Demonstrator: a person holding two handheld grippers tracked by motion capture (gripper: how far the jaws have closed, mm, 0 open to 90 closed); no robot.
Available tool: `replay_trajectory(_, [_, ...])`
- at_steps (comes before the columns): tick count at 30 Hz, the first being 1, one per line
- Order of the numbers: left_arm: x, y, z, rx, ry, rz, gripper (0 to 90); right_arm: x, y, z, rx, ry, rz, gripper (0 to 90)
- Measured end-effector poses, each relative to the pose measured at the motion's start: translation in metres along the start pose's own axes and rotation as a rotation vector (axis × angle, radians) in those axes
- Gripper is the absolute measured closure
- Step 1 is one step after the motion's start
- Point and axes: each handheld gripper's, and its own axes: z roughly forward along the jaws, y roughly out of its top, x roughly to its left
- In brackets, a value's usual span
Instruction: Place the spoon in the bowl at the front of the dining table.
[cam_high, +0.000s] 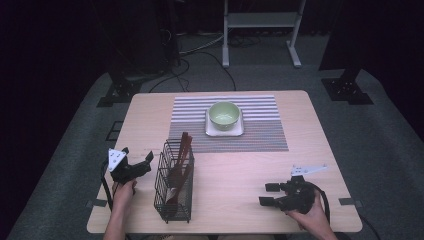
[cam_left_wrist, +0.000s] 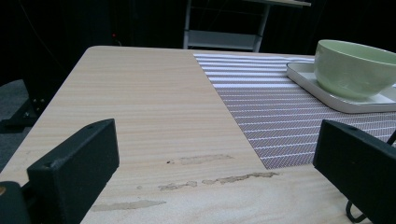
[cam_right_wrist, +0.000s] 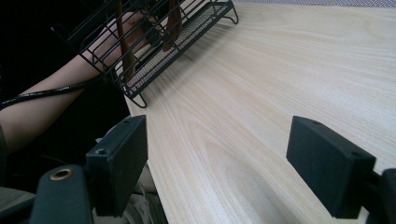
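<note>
- A black wire basket (cam_high: 174, 182) is standing on the pale wood-grain table (cam_high: 235, 175), holding brown utensils (cam_high: 181, 157).
- The left gripper (cam_high: 142, 162) and right gripper (cam_high: 268, 194) are both gaping wide, gripping nothing.

Even overhead light falls on the table (cam_high: 240, 170), which is bright, while the floor and far background sink into near black. Shadows are soft and short. The high view is slightly soft; both gripper views blur their near jaws.
</note>
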Motion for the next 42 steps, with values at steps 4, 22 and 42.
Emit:
replay_trajectory(4, [0.000,0.000,-0.001,-0.008,0.000,-0.006,0.0,0.002,0.000,0.004,0.012,-0.003,0.000,19.2])
replay_trajectory(22, [0.000,0.000,0.000,-0.004,-0.007,0.003,0.0,0.022,0.015,0.014,0.013,0.040,-0.032,19.2])
replay_trajectory(42, [0.000,0.000,-0.001,-0.007,-0.008,0.001,0.0,0.049,0.039,0.036,0.072,0.079,-0.096,18.9])
